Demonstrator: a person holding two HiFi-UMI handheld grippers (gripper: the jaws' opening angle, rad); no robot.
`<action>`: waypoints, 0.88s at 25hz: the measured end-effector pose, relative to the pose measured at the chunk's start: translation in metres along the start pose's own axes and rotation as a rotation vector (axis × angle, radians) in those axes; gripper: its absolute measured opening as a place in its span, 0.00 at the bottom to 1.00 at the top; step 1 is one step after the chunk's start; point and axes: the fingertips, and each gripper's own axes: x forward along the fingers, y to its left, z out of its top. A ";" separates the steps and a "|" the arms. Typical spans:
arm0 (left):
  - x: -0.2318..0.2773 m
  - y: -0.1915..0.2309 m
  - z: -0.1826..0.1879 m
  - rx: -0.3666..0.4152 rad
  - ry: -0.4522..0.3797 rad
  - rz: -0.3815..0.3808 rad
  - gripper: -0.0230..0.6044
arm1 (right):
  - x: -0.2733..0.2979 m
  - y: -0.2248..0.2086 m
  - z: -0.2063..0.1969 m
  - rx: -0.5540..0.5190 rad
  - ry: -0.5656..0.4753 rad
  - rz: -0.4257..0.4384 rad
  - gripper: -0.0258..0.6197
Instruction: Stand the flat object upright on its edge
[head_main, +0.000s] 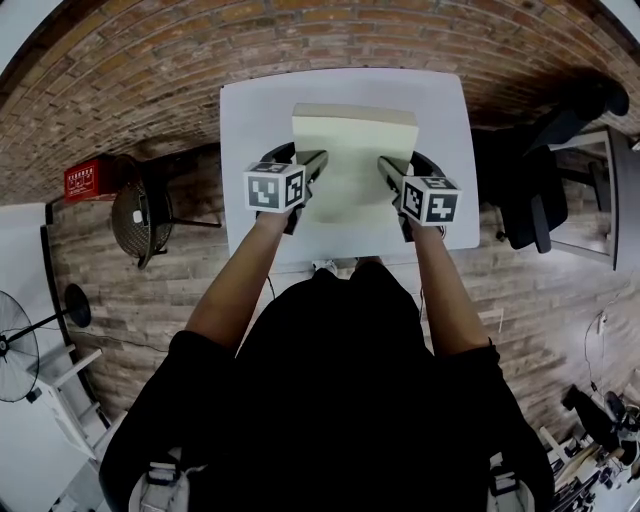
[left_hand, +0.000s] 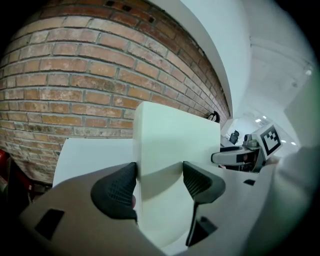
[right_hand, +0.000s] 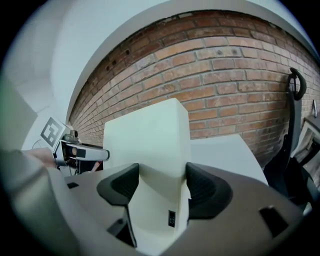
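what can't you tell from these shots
- Whether any edge of the cream slab rests on the table: the slab itself hides its underside in every view.
- Right gripper view: dark mark on the slab, too small to read.
- Head view: red box print, too small.

Head camera looks steeply down on the table (head_main: 250, 120); gripper cameras (close-in, facing the far brick wall (left_hand: 75, 75)) share the slab (head_main: 352, 160).
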 end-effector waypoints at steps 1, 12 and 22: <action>-0.002 -0.001 0.004 0.015 -0.016 -0.002 0.52 | -0.001 0.001 0.003 -0.007 -0.017 0.002 0.51; -0.022 -0.014 0.042 0.149 -0.165 -0.007 0.52 | -0.021 0.008 0.034 -0.063 -0.177 -0.006 0.51; -0.042 -0.022 0.067 0.222 -0.316 -0.013 0.52 | -0.039 0.018 0.061 -0.141 -0.336 -0.004 0.51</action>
